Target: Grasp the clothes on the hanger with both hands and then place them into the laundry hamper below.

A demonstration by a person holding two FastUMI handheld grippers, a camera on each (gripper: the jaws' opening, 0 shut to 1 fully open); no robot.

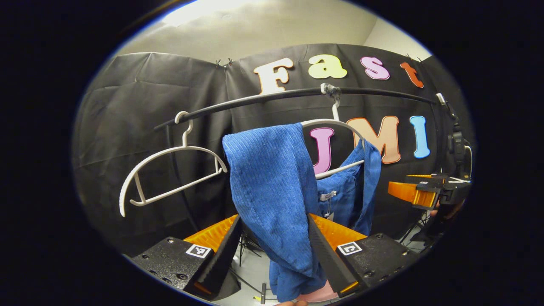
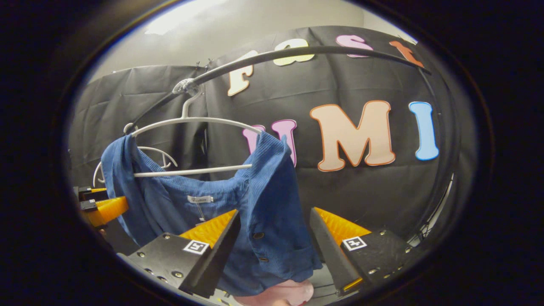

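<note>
Around you the booth is walled in black cloth under a pale ceiling, with a dark rail curving across. Two white hangers ride it: an empty hanger and the hanger carrying your blue ribbed garment, which drapes over it, buttons showing. Your left gripper brackets one hanging side, jaws spread; your right gripper brackets the other, also spread.

Ribbed blue cloth garment; smooth plastic hanger.
</note>
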